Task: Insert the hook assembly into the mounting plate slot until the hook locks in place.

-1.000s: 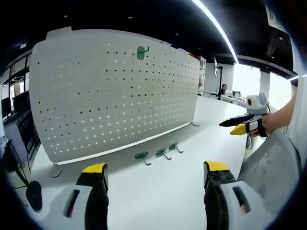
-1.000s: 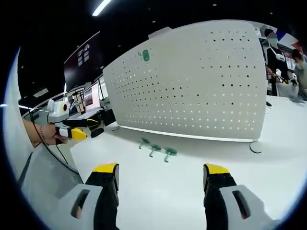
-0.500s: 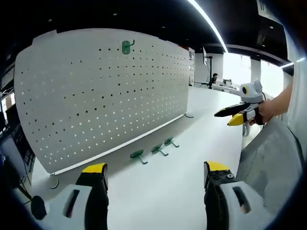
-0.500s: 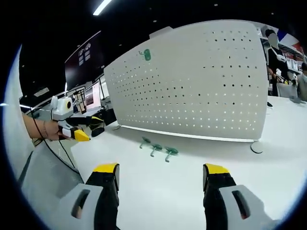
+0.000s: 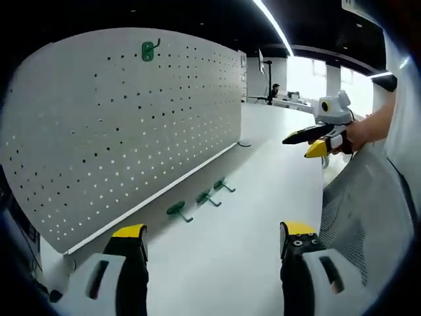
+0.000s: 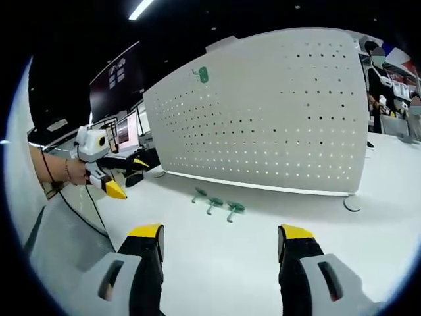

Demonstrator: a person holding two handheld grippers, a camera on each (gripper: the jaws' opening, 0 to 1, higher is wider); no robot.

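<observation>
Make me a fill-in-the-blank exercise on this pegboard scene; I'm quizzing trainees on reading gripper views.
1. The number of green hooks lying loose on the white table is ____.
2. One green hook already hangs near the ____ edge of the perforated white board.
3. The right gripper holds ____ between its jaws.
4. The jaws of the left gripper stand ____.

Missing words: three; top; nothing; open

left gripper (image 5: 214, 237): jaws wide apart, nothing held | right gripper (image 6: 220, 238): jaws wide apart, nothing held
</observation>
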